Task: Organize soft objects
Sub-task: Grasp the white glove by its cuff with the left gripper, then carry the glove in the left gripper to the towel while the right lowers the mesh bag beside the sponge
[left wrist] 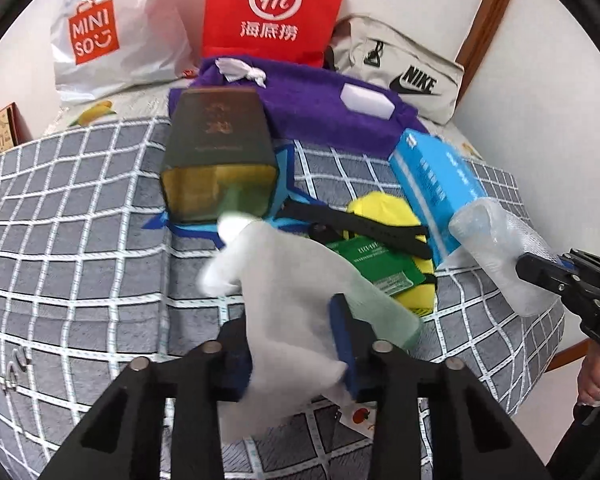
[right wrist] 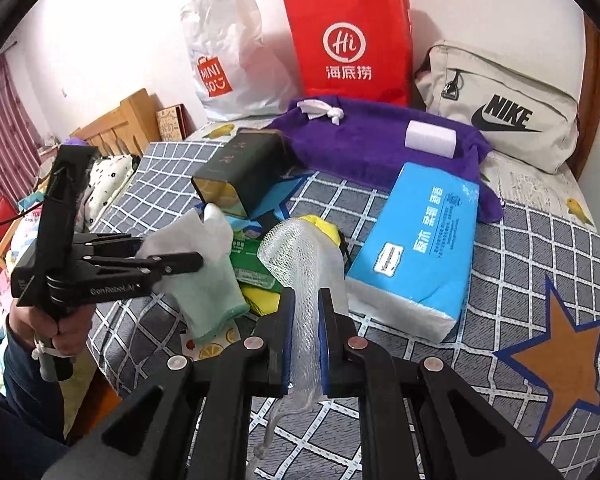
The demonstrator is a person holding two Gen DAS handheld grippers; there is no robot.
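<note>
Hanging above a grey checked blanket (left wrist: 80,208), a white glove (left wrist: 284,280) with a pale green cuff was seen, limp and creased, its fingers pointing away toward a dark tin (left wrist: 220,152) lying on its side. The glove was clamped near its cuff by the left gripper (left wrist: 296,344), whose blue pads were drawn in on the cloth with only the fabric's thickness between them. In the right wrist view the same gripper (right wrist: 172,258) was shown from the side, held in a hand (right wrist: 56,320), with the glove (right wrist: 204,264) drooping from it over a green packet (right wrist: 256,264) and something yellow (right wrist: 324,224). A clear mesh pouch (right wrist: 300,280), netted and see-through, was pinched upright by the right gripper (right wrist: 304,336); its jaws were nearly together, the mesh alone between the pads, and a drawstring trailed below. The pouch (left wrist: 496,248) was also seen in the left wrist view, lifted off the blanket just in front of a blue tissue pack (left wrist: 436,184). Behind these a purple towel (left wrist: 320,108) was spread, with a white block (left wrist: 366,102) on it, and a red bag (left wrist: 276,8), a white bag (left wrist: 108,36) and a beige bag (left wrist: 404,68) were stood against the wall.
</note>
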